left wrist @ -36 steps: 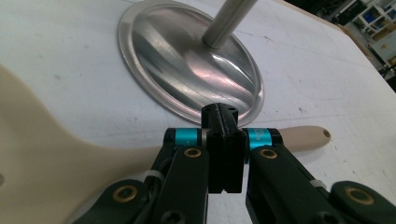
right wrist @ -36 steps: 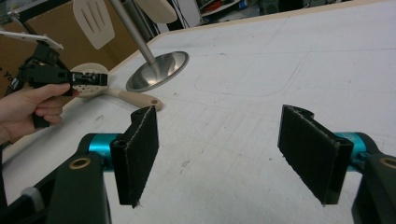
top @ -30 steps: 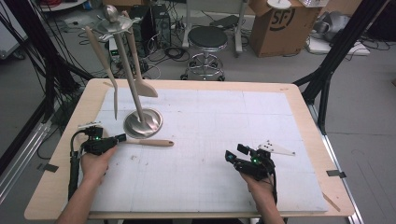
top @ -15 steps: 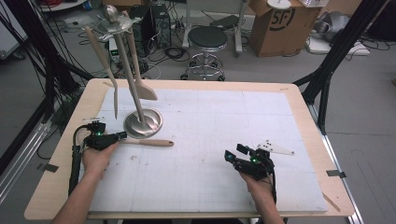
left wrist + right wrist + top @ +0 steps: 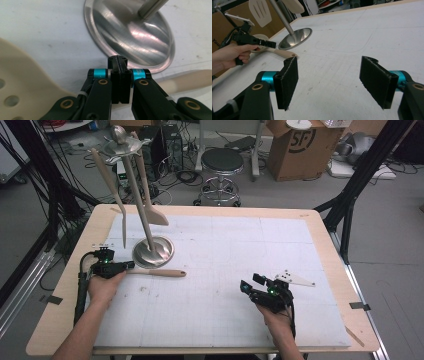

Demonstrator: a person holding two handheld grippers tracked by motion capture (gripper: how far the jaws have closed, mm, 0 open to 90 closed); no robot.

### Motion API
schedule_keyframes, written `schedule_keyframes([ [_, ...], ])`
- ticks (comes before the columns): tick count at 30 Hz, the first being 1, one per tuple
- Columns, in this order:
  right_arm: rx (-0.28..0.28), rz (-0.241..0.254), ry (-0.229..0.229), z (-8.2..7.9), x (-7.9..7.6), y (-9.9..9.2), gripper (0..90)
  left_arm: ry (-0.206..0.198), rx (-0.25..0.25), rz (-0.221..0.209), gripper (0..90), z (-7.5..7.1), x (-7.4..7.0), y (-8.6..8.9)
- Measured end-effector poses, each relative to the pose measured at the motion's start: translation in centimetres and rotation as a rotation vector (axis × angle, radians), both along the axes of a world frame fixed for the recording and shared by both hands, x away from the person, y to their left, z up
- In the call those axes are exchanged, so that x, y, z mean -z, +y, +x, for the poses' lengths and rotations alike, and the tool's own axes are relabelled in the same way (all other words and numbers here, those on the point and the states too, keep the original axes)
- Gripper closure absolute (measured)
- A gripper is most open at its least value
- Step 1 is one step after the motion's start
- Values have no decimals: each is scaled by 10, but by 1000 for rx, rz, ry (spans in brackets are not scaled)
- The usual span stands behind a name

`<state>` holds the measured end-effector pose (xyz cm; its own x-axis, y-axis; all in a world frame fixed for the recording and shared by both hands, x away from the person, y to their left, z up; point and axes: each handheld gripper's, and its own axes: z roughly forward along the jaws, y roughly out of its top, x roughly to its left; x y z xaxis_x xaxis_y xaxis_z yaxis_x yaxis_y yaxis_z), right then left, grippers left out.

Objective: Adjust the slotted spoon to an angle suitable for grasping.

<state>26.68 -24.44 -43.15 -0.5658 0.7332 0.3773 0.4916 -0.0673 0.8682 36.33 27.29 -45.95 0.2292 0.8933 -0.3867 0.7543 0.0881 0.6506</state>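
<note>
At far left I note my left gripper [image 5: 118,268] resting on the white table mat [image 5: 225,270], jaws fully closed on the neck of a cream slotted spatula with a pale wooden handle [image 5: 162,273]; from the left gripper view I cannot be certain how firmly the pads bite. The spatula lies flat, touching the round steel base of the utensil stand [image 5: 153,252]. Well apart at right, my right gripper [image 5: 248,287] has jaws standing wide, just eased slightly inward, nothing between them.

Lab or workshop, cable tangles [image 5: 165,175], black rig frames [image 5: 357,175], cardboard box [image 5: 295,145], stool [image 5: 221,162]
</note>
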Motion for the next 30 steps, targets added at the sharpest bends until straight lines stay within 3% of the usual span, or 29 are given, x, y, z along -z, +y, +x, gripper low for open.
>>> schedule_keyframes([
  [9, -3, 4, 6, -1, 0, 1, 299, 25, 31, 15, 899, -6, -2, -3],
  [14, 1, 5, 5, -1, 0, 0, 299, 39, 54, 47, 899, -16, -5, -5],
  [19, 6, 7, -4, -2, -1, 0, 300, 67, 34, 6, 899, -31, -5, -5],
  [27, 3, 8, -6, -3, -1, 1, 300, 89, 30, 15, 899, -46, -7, -13],
  [30, 4, 9, -6, -3, -1, 1, 300, 95, 42, -3, 899, -50, -6, -14],
])
